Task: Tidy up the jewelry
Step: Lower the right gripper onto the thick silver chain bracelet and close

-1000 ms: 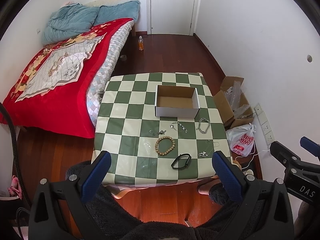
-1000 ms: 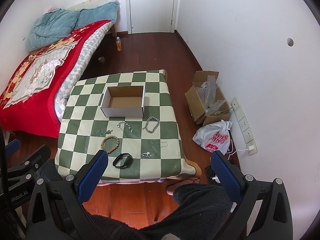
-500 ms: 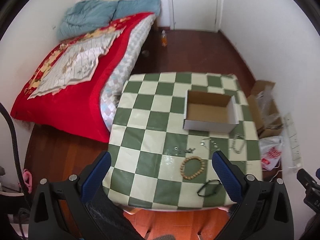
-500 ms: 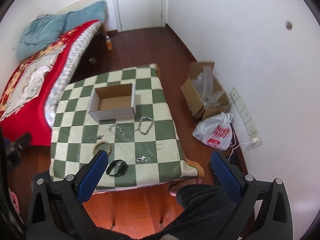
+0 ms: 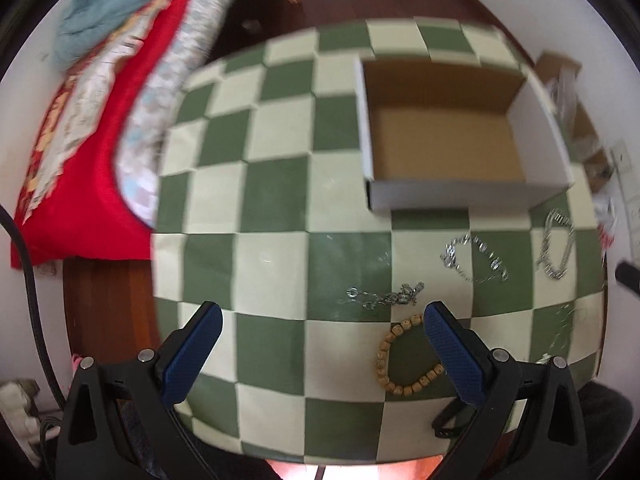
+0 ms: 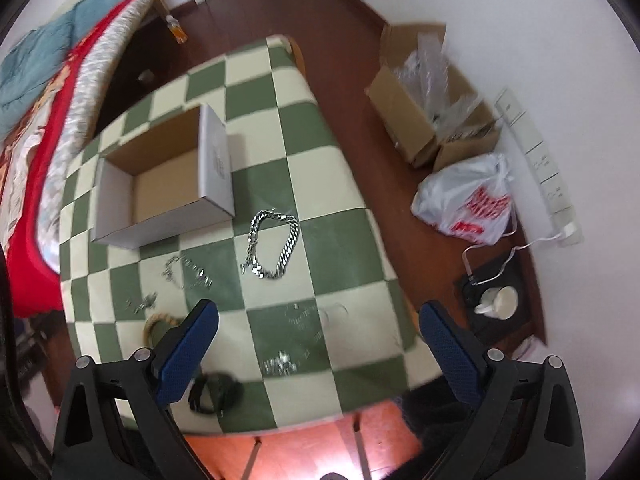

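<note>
An open, empty cardboard box [image 5: 448,148] stands on the green-and-cream checkered table [image 5: 272,208]; it also shows in the right wrist view [image 6: 160,184]. In front of it lie a wooden bead bracelet [image 5: 400,360], a thin silver chain [image 5: 384,296], a silver link bracelet [image 5: 474,258], a thick silver chain [image 6: 272,244] and a black band [image 6: 212,394]. A small silver piece [image 6: 280,364] lies near the front edge. My left gripper [image 5: 320,320] is open and empty above the front of the table, beside the bead bracelet. My right gripper [image 6: 318,316] is open and empty above the front right corner.
A bed with a red cover [image 5: 92,128] stands left of the table. Right of it on the wood floor are cardboard boxes [image 6: 424,112], a white plastic bag [image 6: 468,200] and a wall power strip [image 6: 536,164]. A bottle [image 6: 176,28] stands on the floor beyond.
Both grippers have come down and forward, close over the table. The jewelry and box now fill the views. Both stay open and empty.
</note>
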### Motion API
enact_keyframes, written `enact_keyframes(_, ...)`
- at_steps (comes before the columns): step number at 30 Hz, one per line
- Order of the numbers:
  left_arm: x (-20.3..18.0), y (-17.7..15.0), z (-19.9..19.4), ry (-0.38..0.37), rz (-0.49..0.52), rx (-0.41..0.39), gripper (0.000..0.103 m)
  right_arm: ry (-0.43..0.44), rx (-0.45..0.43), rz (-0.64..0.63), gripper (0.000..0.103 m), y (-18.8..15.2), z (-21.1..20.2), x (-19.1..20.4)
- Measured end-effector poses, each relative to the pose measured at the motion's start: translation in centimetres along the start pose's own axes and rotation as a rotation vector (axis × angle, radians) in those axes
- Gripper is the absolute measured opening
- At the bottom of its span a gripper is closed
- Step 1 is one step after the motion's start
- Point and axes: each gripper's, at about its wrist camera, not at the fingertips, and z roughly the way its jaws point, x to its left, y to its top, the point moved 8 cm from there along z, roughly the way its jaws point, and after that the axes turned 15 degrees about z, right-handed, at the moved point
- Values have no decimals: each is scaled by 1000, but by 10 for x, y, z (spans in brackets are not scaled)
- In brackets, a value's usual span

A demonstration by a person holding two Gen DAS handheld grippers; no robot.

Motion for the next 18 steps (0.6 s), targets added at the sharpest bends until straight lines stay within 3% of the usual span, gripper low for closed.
enact_keyframes(8,-25,-4,52,-57,20,72,102,-34,114,38,79,7,82,9)
enact_keyframes(13,-28,-6,58,-69,6,73,102,-48,105,12,75,3,100,22)
enact_keyframes(18,-21,-11,59,-99,-27,69,103,-90,70,-63,52,-2,108,35)
